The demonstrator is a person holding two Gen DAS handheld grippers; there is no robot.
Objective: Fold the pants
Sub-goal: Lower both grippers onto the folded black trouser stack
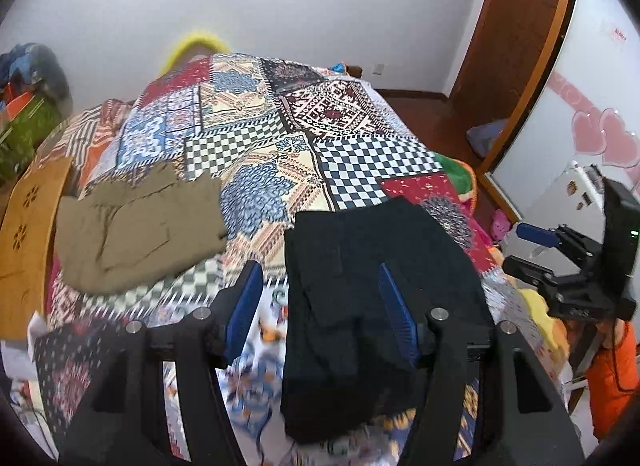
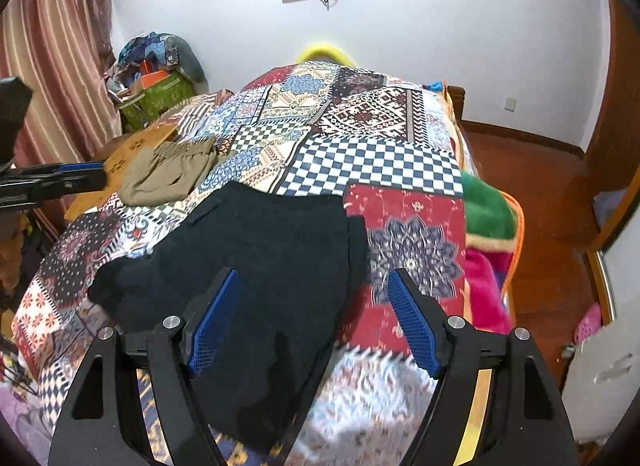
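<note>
Black pants [image 1: 372,306] lie spread on the patchwork bedspread [image 1: 280,145], with their near end draped over the bed's front edge. They also show in the right wrist view [image 2: 256,266]. My left gripper [image 1: 320,270] is open and empty, hovering above the pants' left edge. My right gripper [image 2: 314,278] is open and empty above the pants' right side. The right gripper also shows side-on at the right of the left wrist view [image 1: 536,236]. The left gripper shows at the left edge of the right wrist view [image 2: 76,173].
Folded olive-brown pants [image 1: 140,225] lie at the bed's left, next to a wooden board [image 1: 28,234]. A green and pink blanket [image 2: 488,234] hangs off the bed's right side. A wooden floor [image 2: 540,193] and a door [image 1: 516,25] are on the right. Clutter [image 2: 156,81] is piled at the back left.
</note>
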